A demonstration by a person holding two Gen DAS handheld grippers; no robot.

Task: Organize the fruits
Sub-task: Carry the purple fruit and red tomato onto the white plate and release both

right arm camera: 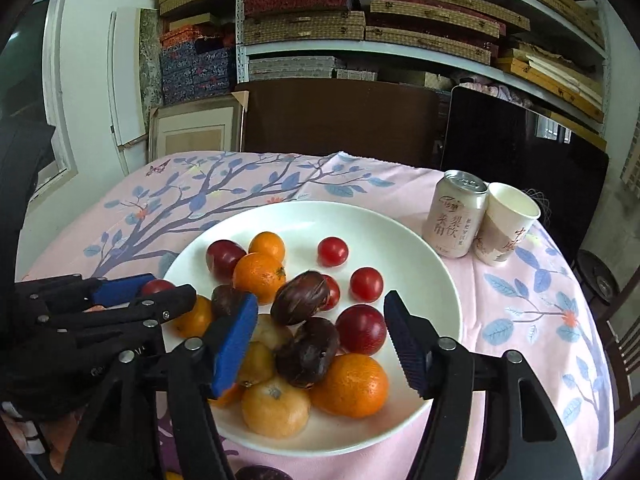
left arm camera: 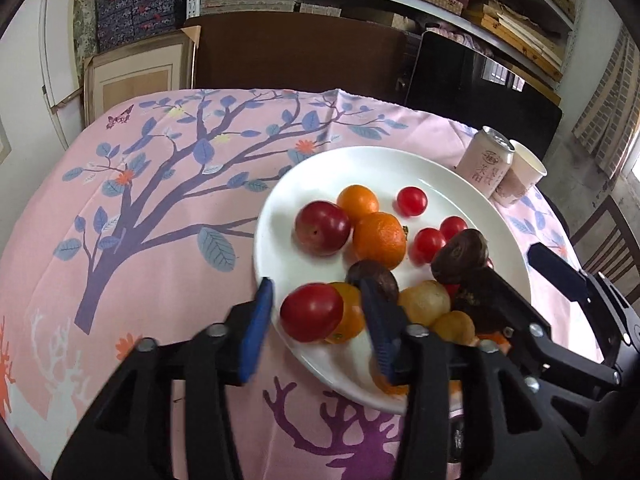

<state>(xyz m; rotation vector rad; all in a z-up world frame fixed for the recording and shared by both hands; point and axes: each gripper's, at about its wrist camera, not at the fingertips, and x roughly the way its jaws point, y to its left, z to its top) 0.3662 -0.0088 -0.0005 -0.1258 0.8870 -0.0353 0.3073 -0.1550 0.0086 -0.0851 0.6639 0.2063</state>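
White plate (right arm camera: 400, 236) at frame centre, piled with fruit; left gripper (left arm camera: 316, 320) wide around a red plum (left arm camera: 312, 312) at lower centre, right gripper (right arm camera: 320, 344) wide over a dark passion fruit (right arm camera: 308, 350); best closed gently, lifted straight, neighbours undisturbed

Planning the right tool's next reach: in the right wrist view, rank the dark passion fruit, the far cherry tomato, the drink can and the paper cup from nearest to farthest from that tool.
1. Dark passion fruit, between the right tool's open fingers.
2. Far cherry tomato, mid-plate, beyond.
3. Drink can and paper cup, far right off the plate, side by side: too close to call.
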